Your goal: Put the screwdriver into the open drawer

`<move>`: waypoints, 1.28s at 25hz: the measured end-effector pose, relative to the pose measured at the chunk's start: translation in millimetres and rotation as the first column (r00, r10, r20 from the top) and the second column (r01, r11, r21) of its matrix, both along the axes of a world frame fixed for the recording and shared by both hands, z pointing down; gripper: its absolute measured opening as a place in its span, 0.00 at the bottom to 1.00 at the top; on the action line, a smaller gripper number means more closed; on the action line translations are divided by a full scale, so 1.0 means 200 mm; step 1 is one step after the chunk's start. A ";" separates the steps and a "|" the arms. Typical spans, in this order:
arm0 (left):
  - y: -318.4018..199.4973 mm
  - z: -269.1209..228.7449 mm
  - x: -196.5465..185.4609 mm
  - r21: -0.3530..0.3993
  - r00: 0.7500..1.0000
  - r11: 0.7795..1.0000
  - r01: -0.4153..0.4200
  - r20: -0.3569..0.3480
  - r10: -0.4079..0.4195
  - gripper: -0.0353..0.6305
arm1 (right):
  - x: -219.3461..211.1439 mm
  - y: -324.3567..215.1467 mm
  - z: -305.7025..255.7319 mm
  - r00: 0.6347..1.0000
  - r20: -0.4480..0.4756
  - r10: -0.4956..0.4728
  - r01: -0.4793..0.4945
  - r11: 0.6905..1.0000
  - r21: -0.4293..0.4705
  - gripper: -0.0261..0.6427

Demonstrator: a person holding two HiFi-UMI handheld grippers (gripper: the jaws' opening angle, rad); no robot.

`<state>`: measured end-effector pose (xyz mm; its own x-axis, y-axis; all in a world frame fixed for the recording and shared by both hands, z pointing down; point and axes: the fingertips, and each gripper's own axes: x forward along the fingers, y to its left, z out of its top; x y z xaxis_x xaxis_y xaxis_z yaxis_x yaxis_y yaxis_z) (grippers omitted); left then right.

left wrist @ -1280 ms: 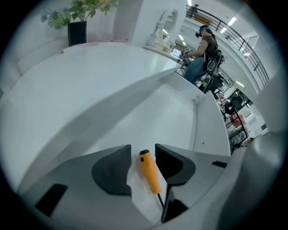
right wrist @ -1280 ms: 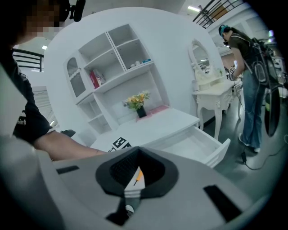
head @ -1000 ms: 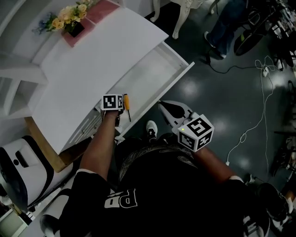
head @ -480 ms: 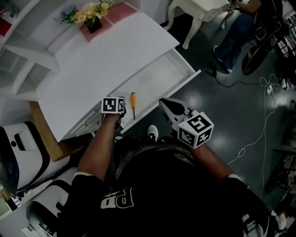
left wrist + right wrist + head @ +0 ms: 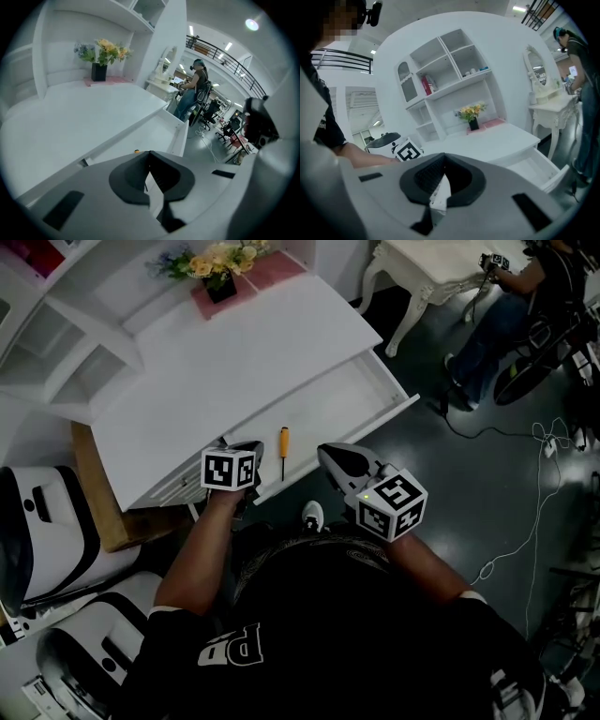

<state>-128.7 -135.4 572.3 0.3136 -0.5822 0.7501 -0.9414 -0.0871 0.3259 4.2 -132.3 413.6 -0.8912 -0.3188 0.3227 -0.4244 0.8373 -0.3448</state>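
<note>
2 closed, empty: L gripper (image 5: 149, 154), R gripper (image 5: 443, 161); screwdriver (image 5: 283, 451) in drawer (image 5: 330, 409).

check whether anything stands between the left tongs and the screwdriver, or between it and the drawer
Nothing visible does. The screwdriver already lies inside the open drawer, near its front wall. The left tongs are shut and empty right beside it, with nothing between them.

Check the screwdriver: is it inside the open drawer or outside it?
Inside. The head view shows the screwdriver lying flat on the floor of the open drawer, close to its front wall.
</note>
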 end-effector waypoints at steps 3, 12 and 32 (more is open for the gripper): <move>0.05 -0.13 -0.02 0.058 1.000 0.998 0.014 -0.019 -0.013 0.08 | -0.05 0.04 -0.03 1.000 0.014 -0.010 0.010 1.000 0.009 0.05; 0.30 -0.45 -0.08 0.189 0.994 0.981 -0.041 -0.091 0.059 0.08 | -0.26 0.27 -0.06 0.999 0.031 0.018 -0.017 1.000 -0.011 0.05; 1.08 -0.75 -0.15 0.348 0.951 0.905 -0.243 -0.100 0.294 0.08 | -0.45 1.05 -0.09 0.983 -0.015 0.183 -0.183 0.983 -0.003 0.05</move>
<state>-159.3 80.6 422.1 0.5840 -0.6652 0.4652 -0.8111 -0.4552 0.3673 -85.4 78.1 394.9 -0.8133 -0.4742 0.3370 -0.5750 0.7436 -0.3412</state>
